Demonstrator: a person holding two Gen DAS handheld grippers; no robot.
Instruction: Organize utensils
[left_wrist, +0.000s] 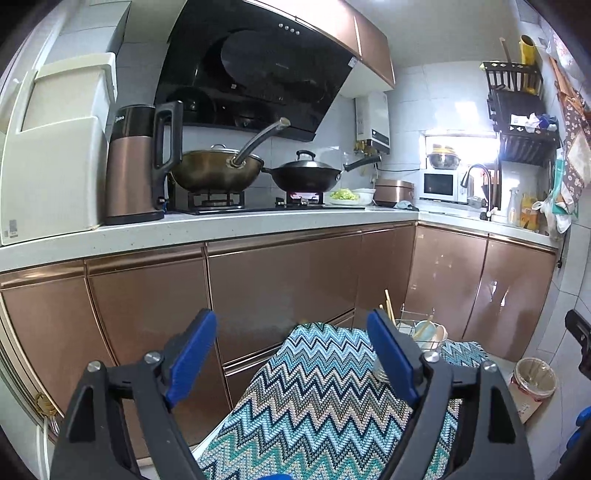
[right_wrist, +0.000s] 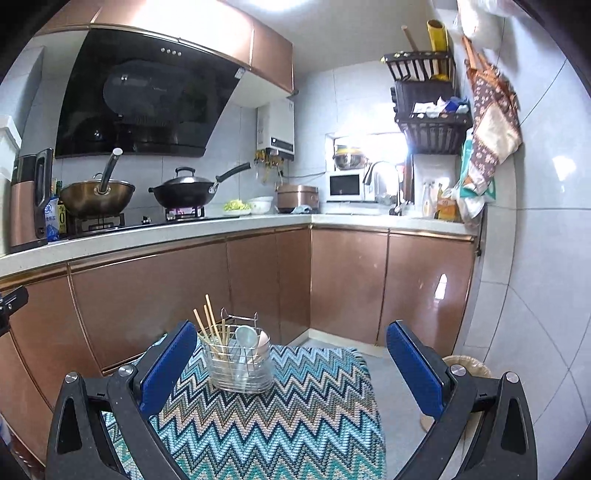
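Rack (right_wrist: 240, 363): wire utensil caddy, standing upright at the far middle of a zigzag-pattern cloth (right_wrist: 295, 417) over a low table, in front of the bronze lower cabinets (right_wrist: 155, 306). Contents: bundle of wooden chopsticks (right_wrist: 210, 325) leaning out of its left compartment, metal spoon (right_wrist: 245, 338) and a pale ceramic spoon (right_wrist: 263, 341) upright in the right one; what else is in there is too small to tell. No loose utensils visible on the cloth in either view. My read: sorting looks finished or nearly so, everything visible is already binned. Left gripper (left_wrist: 291, 354) has its blue pads well apart with nothing between them, just cloth below; the rack sits just past its right finger, partly hidden by it in the left wrist view. Right gripper (right_wrist: 291, 360) is spread as wide as it goes, also empty, rack framed between its fingers but well ahead of the tips, no contact. Both point nearly level, slightly down. Next move, if any: scan for stray pieces off-frame, else pull back; if the rack itself has to be shifted, it needs a wide grab on the wire walls without knocking the chopsticks. Periphery: woks (right_wrist: 184, 194) on the stove, kettle (left_wrist: 135, 166) on the counter, bin (left_wrist: 532, 380) on the floor at right.
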